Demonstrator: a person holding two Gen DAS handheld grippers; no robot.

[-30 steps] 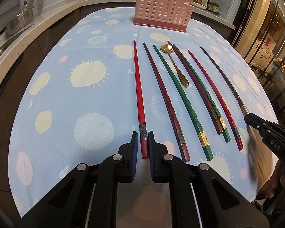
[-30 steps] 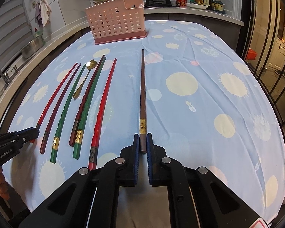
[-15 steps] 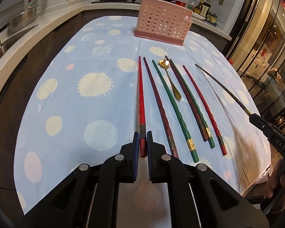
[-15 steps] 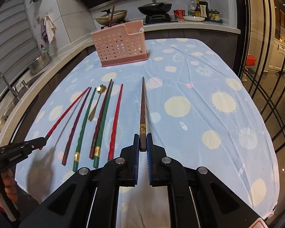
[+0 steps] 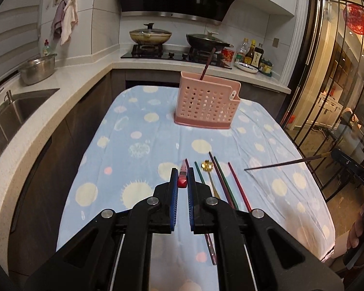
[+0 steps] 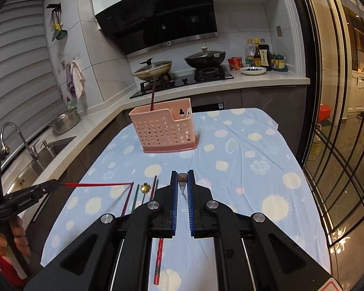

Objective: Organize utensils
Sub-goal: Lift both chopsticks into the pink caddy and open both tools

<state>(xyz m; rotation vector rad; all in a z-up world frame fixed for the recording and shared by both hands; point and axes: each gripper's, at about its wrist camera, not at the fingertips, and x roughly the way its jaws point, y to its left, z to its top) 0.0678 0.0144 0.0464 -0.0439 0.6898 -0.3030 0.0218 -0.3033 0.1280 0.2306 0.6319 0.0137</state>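
My left gripper (image 5: pixel 182 182) is shut on the thick end of a red chopstick (image 5: pixel 182 176), lifted off the table and pointing forward; from the right wrist view that red chopstick (image 6: pixel 97 184) juts out level over the cloth. My right gripper (image 6: pixel 182 184) is shut on a dark brown chopstick (image 6: pixel 182 181), which shows in the left wrist view (image 5: pixel 286 163) held above the table. The pink perforated utensil basket (image 5: pixel 207 103) stands at the far end with one dark chopstick (image 5: pixel 206 65) in it. Several chopsticks (image 5: pixel 239 189) and a gold spoon (image 5: pixel 207 166) lie on the cloth.
The table wears a blue cloth with pale sun spots (image 5: pixel 138 150). A counter with a sink (image 5: pixel 14 106) runs along the left, a stove with two pans (image 5: pixel 177 38) lies behind the basket, and glass doors (image 5: pixel 339 97) stand to the right.
Both grippers have lifted their chopsticks off the cloth and tilted up, so the views now look across the table at the basket and kitchen instead of down.
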